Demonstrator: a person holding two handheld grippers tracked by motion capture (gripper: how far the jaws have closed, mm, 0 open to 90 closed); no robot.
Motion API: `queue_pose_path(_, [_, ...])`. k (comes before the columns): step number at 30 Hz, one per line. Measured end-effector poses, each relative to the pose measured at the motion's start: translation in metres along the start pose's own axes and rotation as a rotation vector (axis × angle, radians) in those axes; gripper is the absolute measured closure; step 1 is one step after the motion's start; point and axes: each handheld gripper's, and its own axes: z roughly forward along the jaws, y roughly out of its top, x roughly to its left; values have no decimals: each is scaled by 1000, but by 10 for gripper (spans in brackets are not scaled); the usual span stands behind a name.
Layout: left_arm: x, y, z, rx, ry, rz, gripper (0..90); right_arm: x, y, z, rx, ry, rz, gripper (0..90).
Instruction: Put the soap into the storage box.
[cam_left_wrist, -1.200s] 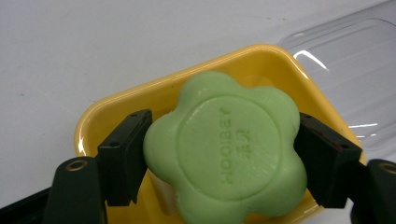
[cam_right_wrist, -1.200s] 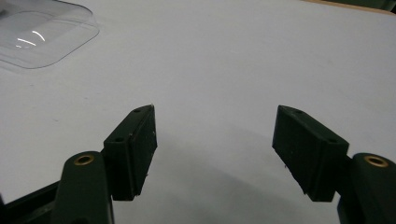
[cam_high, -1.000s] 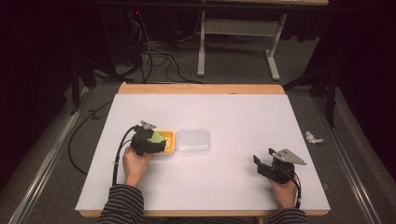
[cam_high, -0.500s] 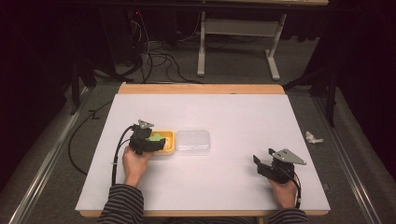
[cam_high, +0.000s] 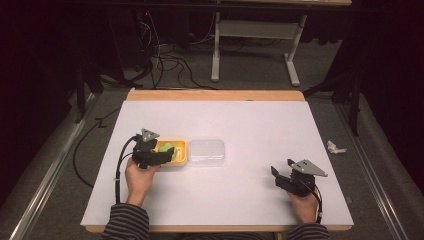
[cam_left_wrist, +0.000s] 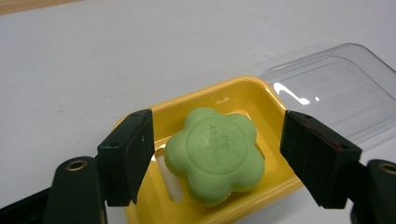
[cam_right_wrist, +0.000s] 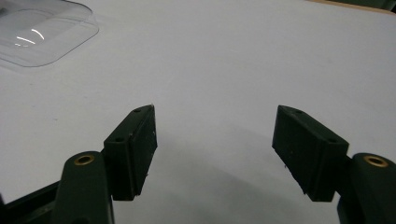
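Left gripper (cam_left_wrist: 217, 156) sitting wide open around green flower soap (cam_left_wrist: 215, 154) in yellow dish (cam_left_wrist: 243, 93), right gripper (cam_right_wrist: 215, 154) resting open over bare tabletop (cam_right_wrist: 233, 56)

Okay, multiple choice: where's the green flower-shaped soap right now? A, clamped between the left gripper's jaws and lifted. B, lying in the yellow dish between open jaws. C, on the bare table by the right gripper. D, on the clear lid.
B: in the left gripper view the green soap lies in the yellow dish, with the left gripper jaws spread apart on either side of it, not touching.
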Motion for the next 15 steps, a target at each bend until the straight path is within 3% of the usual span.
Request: queue_pose_path(15, [-13, 0, -19, -5, -61, 2, 250, 0, 0, 0, 1, -2, -3, 311])
